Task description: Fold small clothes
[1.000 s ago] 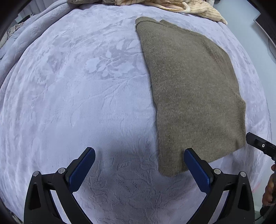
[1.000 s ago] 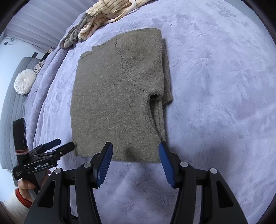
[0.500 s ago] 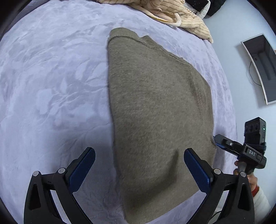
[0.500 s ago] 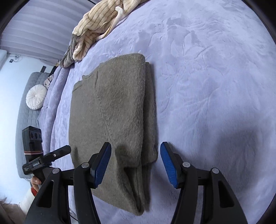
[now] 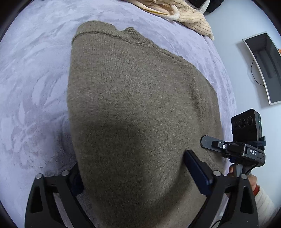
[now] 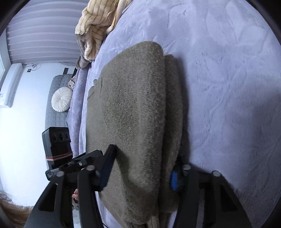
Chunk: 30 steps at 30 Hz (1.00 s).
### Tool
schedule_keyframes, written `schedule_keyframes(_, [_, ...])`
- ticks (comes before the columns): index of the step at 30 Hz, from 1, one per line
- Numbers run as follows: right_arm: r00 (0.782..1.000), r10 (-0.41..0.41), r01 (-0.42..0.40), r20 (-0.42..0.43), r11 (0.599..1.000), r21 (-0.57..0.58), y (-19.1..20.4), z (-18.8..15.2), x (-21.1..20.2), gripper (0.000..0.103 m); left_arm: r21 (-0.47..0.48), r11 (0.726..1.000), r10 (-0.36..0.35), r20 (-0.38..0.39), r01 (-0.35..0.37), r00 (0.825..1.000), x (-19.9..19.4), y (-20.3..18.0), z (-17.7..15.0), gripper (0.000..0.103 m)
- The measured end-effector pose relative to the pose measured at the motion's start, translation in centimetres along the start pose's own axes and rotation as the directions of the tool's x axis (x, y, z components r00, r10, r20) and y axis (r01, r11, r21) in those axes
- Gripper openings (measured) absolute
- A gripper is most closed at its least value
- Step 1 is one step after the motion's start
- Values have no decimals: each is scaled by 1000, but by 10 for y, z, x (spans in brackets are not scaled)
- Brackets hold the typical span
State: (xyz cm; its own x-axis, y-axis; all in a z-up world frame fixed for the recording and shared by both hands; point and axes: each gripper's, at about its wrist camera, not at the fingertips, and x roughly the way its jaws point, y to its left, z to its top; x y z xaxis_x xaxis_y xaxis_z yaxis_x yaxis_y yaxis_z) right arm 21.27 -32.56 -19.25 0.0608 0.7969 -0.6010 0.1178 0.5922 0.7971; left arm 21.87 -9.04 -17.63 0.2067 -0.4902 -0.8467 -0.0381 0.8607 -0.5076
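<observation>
The lilac bedspread (image 5: pixel 31 98) fills the left of the scene, bare of clothes. On it lies the olive sweater (image 5: pixel 137 108), already folded lengthwise, its collar at the far end and its hem at the near edge. The left gripper (image 5: pixel 133 177) straddles the near left corner of the hem with its jaws wide and closing; the knit lies between them, one finger partly buried under it, and no firm pinch shows. Further right, the right gripper (image 6: pixel 140 168) straddles the thick folded edge, jaws narrower and closing on it, the pads not clearly pressing.

The likely trouble is an uneven catch: if either side takes only the top layer, the tucked sleeve could slip out as the hem lifts, and the fold would come out skewed. A pad could also snag the plush bedspread with the knit.

The letters "DAS" (image 5: pixel 252 152) can be read on the right gripper's body. At the far edge lies a cream striped garment (image 5: pixel 189 15).
</observation>
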Motion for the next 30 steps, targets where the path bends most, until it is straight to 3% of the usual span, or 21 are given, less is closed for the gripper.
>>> schedule_keyframes(1, [1000,15,-15,-1,1000,14,1,-1,1,32,2,1000,-3,8,3,1000,-2,0,0,80])
schedule_keyframes(3, [998,67,-67,22,998,13,8,-7,-5,29,-13,999,-36,22,36,999,-11,3,-1,57])
schedule_keyframes(5, [994,105,-105,37,994,-6,22,-13,-12,29,-17,997,-76,31,76,997,-21,5,-2,49])
schedule_keyframes(13, [981,186,-185,53,983,-20,76,-44,-27,29,59,992,-119,65,115,991,-81,-8,-20,48])
schedule_keyframes(18, [972,232,-232,34,973,-5,100,-77,-22,29,65,992,-113,80,108,990,-125,3,-50,48])
schedule_keyframes(26, [966,254,-252,-46,967,43,121,-139,41,29,-23,999,-24,58,25,998,-156,52,-117,48])
schedule_keyframes(30, [966,244,-236,-85,967,96,114,-158,78,29,-98,995,22,33,-18,999,-147,83,-141,48])
